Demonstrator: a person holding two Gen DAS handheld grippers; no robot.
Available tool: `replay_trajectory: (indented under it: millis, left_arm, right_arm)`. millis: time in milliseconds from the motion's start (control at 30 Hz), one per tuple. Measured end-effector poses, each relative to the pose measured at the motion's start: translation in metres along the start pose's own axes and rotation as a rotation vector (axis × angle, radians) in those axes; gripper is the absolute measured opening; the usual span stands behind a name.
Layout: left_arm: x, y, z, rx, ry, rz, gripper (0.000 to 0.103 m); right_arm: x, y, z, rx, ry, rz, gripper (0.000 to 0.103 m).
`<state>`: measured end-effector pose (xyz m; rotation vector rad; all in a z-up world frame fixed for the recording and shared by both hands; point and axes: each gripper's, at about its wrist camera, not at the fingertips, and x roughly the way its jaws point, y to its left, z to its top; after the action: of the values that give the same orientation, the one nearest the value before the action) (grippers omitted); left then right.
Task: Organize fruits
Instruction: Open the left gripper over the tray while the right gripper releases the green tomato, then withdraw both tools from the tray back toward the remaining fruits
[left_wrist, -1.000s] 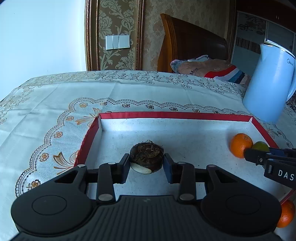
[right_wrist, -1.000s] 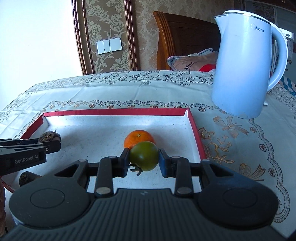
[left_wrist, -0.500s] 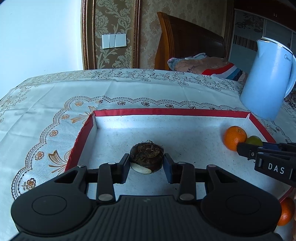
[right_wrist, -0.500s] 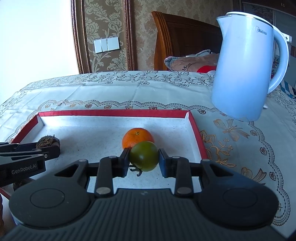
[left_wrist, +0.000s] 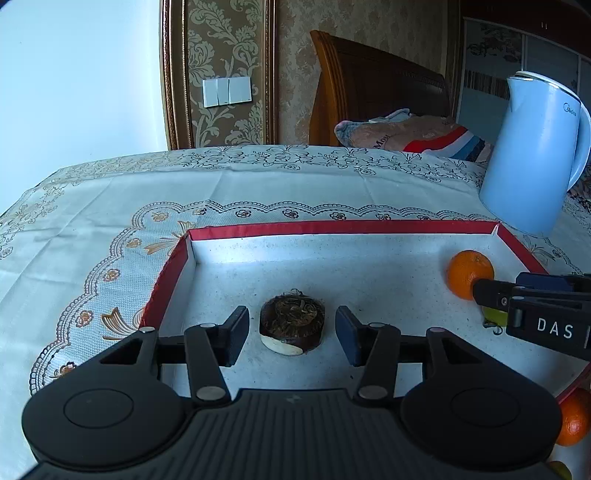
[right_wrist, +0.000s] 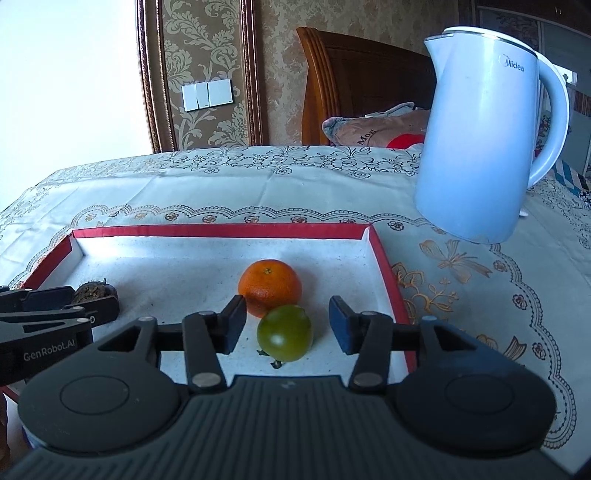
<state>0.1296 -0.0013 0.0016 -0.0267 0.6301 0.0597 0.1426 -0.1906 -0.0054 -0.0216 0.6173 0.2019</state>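
Observation:
A red-rimmed tray (left_wrist: 332, 228) (right_wrist: 221, 232) with a white floor lies on the tablecloth. In the left wrist view a brown water chestnut (left_wrist: 291, 319) rests on the tray floor between the jaws of my left gripper (left_wrist: 292, 334), which are opening, with gaps on both sides. In the right wrist view a green tomato (right_wrist: 285, 332) sits on the tray between the opening jaws of my right gripper (right_wrist: 287, 328), clear of both pads. An orange (right_wrist: 269, 287) (left_wrist: 470, 274) lies just behind the tomato. Each gripper shows at the edge of the other's view.
A pale blue kettle (right_wrist: 484, 147) (left_wrist: 535, 155) stands on the cloth beyond the tray's right corner. Another orange (left_wrist: 574, 421) lies outside the tray at the near right. A wooden chair with a cushion (left_wrist: 402, 129) stands behind the table.
Both grippers have opened: the left has let go of the water chestnut and the right has let go of the green tomato. Both fruits now rest on the tray floor.

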Motion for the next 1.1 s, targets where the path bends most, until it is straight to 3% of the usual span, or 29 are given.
replay_trajectory:
  millis: [33, 100, 167, 200, 300, 367, 767, 1100]
  left_arm:
    - [-0.001, 0.001, 0.0, -0.004, -0.004, 0.001, 0.051]
    - [-0.001, 0.003, 0.0, -0.014, -0.007, -0.003, 0.055]
    - [-0.003, 0.005, -0.001, -0.023, -0.018, 0.003, 0.066]
    - [-0.006, 0.005, -0.001, -0.026, -0.03, 0.006, 0.067]
    - [-0.014, 0.008, -0.004, -0.029, -0.069, 0.021, 0.067]
    - [-0.018, 0.009, -0.005, -0.035, -0.085, 0.03, 0.076]
    - [-0.041, 0.018, -0.016, -0.052, -0.147, 0.071, 0.076]
    - [-0.072, 0.024, -0.039, -0.048, -0.191, 0.074, 0.08]
  right_arm:
    - [0.0, 0.0, 0.0, 0.002, 0.001, 0.002, 0.051]
    - [-0.001, -0.001, -0.001, 0.001, -0.004, -0.002, 0.067]
    - [-0.005, 0.0, -0.001, -0.005, -0.024, -0.013, 0.075]
    - [-0.007, 0.0, -0.001, -0.004, -0.035, -0.015, 0.084]
    - [-0.017, -0.002, -0.003, 0.009, -0.069, -0.013, 0.097]
    - [-0.021, -0.005, -0.007, 0.013, -0.081, -0.004, 0.099]
    - [-0.039, -0.023, -0.025, 0.081, -0.107, 0.012, 0.103]
    - [-0.053, -0.018, -0.038, 0.049, -0.141, -0.005, 0.103]
